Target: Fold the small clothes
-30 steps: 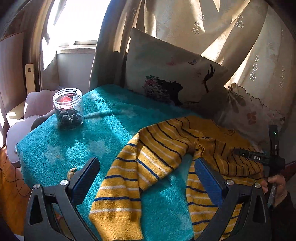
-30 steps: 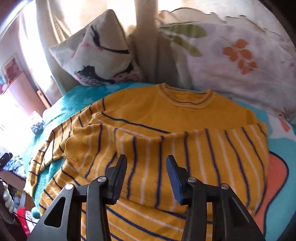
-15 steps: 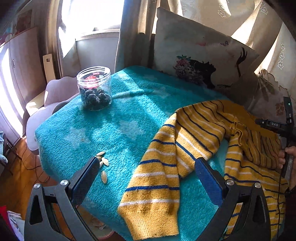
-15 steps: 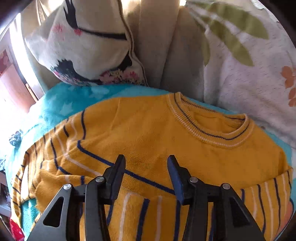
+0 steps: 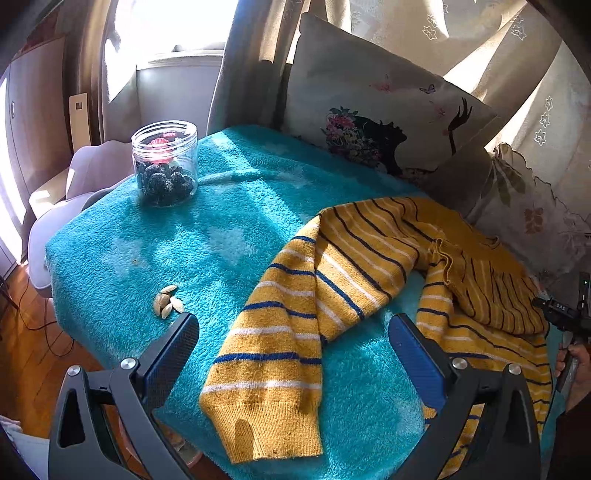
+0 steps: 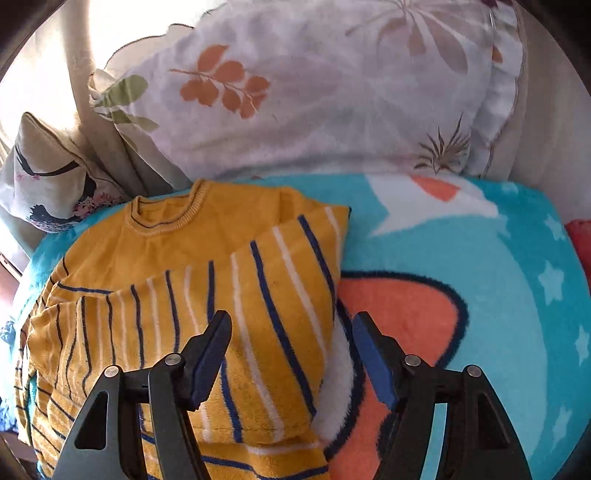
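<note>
Left claw [image 5: 293, 354] wide open, empty, hovering over sweater's outstretched sleeve. Right claw [image 6: 291, 354] jaws just been opening, nothing gripped, poised above sweater's folded right edge. Teal blanket [image 5: 221, 236] covers the counter; yellow striped sweater [image 6: 192, 288] lies on it, right side folded over. Printed pillow [image 5: 376, 122] behind. Glass jar [image 5: 165, 162] far left. Seeds [image 5: 168, 301] near left claw.

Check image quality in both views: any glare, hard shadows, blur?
Left wrist: window blown out, hard sun-and-shadow bands across blanket and sweater, fisheye bending at edges. Right wrist: glare top left, sweater slightly soft, pillow washed out.
</note>
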Demonstrator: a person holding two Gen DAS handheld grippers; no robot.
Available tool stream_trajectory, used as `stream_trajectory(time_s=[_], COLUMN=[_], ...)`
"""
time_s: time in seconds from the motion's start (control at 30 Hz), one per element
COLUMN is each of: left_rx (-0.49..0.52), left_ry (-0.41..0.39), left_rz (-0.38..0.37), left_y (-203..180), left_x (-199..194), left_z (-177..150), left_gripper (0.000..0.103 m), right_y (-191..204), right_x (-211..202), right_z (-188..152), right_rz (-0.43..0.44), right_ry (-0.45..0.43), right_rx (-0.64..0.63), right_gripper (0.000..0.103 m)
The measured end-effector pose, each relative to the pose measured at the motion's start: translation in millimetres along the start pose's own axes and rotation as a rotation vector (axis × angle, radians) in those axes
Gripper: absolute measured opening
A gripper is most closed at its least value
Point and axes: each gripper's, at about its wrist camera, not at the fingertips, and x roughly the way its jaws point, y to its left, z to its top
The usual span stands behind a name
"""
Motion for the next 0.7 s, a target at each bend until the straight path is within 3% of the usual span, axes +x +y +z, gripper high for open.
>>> stream_trajectory(time_s=[0.03, 0.07, 0.1, 0.23, 0.3, 0.37, 0.43, 0.57, 0.7], left_rx=[0.003, 0.003, 0.001, -0.032, -0.053, -0.077, -0.094, -0.088, -0.087], left_ry=[-0.001, -0.005, -0.011, -0.045, -0.045, -0.031, -0.02, -0.004, 0.031], left_rz=[0.003, 0.01, 0.017, 0.054, 0.071, 0.072, 0.058, 0.073, 0.074], left_y=[-1, -1, -1, 12, 19, 26, 29, 31, 34], left_x=[-2, -4, -8, -19, -17, -13, -9, 0, 13], left_z=[-1, -1, -1, 1, 3, 3, 2, 1, -3], left_gripper=[0.102, 0.102, 0.102, 0.102, 0.102, 0.102, 0.102, 0.102, 0.102], right_y=[0, 3, 4, -2, -13, -22, -31, -38, -32], right_x=[7, 11, 15, -2, -7, -2, 5, -23, -57], right_z=[-1, -3, -4, -4, -2, -3, -8, -18, -34], right_rz=[0.03, 0.074, 0.095, 0.064, -0.021, -0.109, -0.098, -0.082, -0.098], right_ry=[0.005, 0.011, 0.017, -0.045, -0.066, -0.052, -0.02, -0.089, -0.179], right_rx=[0.005, 0.007, 0.0, 0.007, 0.028, 0.041, 0.072, 0.111, 0.094], right_gripper=[0.072, 0.054, 0.023, 0.017, 0.012, 0.013, 0.022, 0.054, 0.06])
